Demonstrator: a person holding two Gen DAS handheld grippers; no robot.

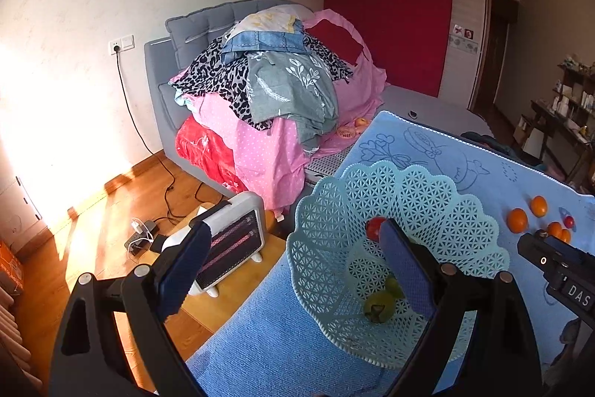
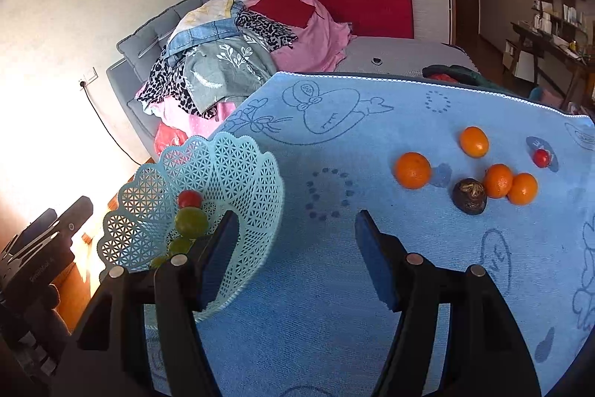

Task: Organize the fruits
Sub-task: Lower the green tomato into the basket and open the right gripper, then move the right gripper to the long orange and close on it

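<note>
The left gripper has its two blue fingers spread wide apart, and nothing sits between them. One finger hangs over the inside of the basket and the other is out past its rim, above the floor. The right gripper is spread wide too, and it holds nothing. Its left finger is in front of the basket's near wall, and its right finger is over bare cloth.

The basket is one light green plastic bowl with lots of little holes and a wavy edge. It sits near the left edge of the blue towel. Inside it is one small red fruit. Just below that is one round green fruit, and more small green ones lie lower down. The left wrist view shows two green ones; the right wrist view may show a third, but it is hard to tell.

Out on the towel, well apart from the basket, are four oranges. One orange lies alone on the left and one orange is farther back. Two oranges touch each other side by side. One dark brown wrinkly fruit sits just beside that pair. One more small red fruit lies off to the right.

Behind the towel is a bed with a big pile of clothes. One small heater stands on the wood floor.
</note>
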